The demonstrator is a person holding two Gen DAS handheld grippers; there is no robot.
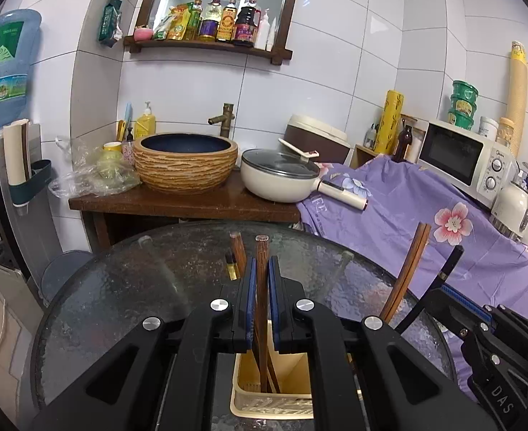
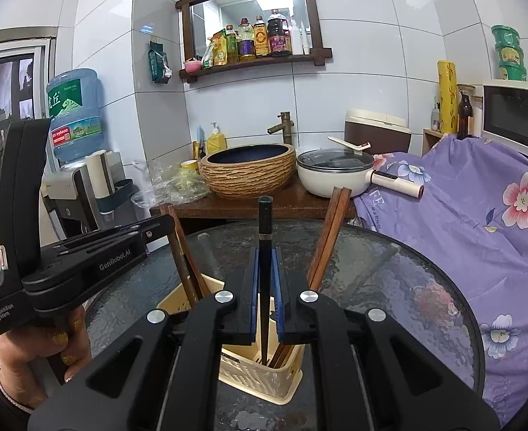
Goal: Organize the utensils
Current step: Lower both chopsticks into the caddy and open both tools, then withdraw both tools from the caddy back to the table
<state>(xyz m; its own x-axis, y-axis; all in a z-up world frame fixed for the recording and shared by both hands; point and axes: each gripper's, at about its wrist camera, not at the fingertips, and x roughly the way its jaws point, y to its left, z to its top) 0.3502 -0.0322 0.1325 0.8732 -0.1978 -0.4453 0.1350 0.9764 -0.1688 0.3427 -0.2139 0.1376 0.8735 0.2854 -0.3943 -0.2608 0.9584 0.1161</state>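
A: Left side, quick; what have you got?

B: My left gripper (image 1: 260, 269) sits centre frame, jaws clenched on a brown chopstick (image 1: 262, 287); it stands nearly upright, lower end down inside the cream basket (image 1: 253, 400) at bottom centre; the basket sits on the round glass table (image 1: 120, 287).

A: Anything else in the basket?

B: More brown sticks beside mine; a pair of brown chopsticks (image 1: 405, 269) leans to the right of centre; a short dark one with a gold band (image 1: 230, 267) just left of my pads.

A: Right side?

B: My right gripper (image 2: 265, 280) is centre of its own frame, jaws clamped on a black chopstick (image 2: 265, 251); upright, tip reaching into the same basket (image 2: 260, 373) at bottom centre.

A: Left tool visible there?

B: Yes, left of frame; a hand (image 2: 30, 352) at lower left grips its handle.

A: Background?

B: Woven basin (image 2: 249, 170) on a wooden counter upper centre; white pan (image 2: 335, 176) just right of it; purple flowered cloth (image 2: 479, 233) on the right.
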